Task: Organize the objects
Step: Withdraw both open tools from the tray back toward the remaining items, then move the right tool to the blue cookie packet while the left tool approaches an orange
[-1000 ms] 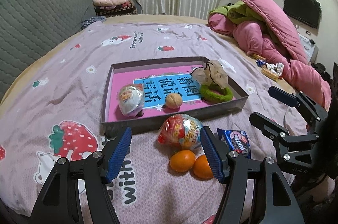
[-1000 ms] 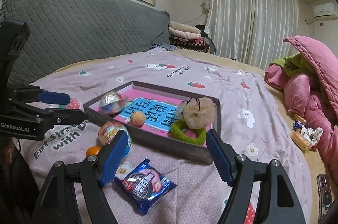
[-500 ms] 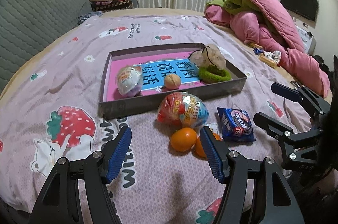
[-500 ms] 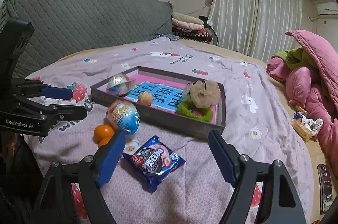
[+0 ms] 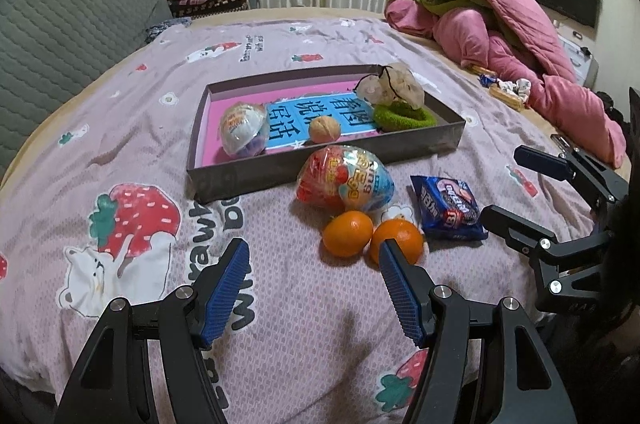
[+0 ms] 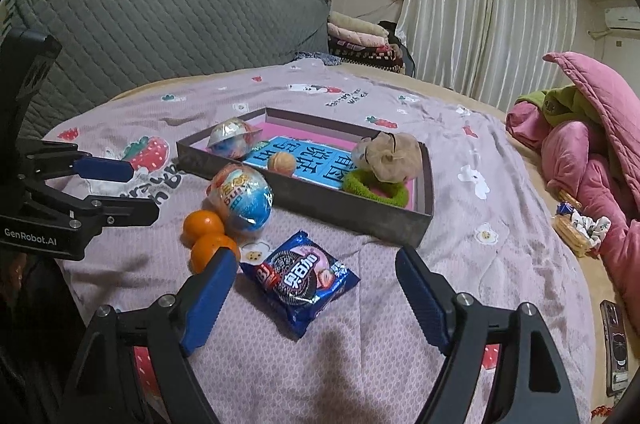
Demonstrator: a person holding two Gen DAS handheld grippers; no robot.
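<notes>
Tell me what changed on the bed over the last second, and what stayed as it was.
Both grippers came down toward the loose items. The left gripper now sits just short of the two oranges; the right gripper, whose jaws have just been opening, sits just short of the blue cookie packet, with nothing between its pads. Neither holds anything. The oranges, packet, wrapped egg toy and the tray with its contents lie as before.

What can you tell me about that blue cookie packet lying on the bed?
The cookie packet is a small, sealed, glossy blue plastic pouch, printed with a dark sandwich cookie, pink cream and white lettering. It looks puffy and unopened. It lies flat, printed side up, on the bedspread, in front of the tray and beside two oranges. Nothing grips it; it lies ahead of the open right claw.
</notes>
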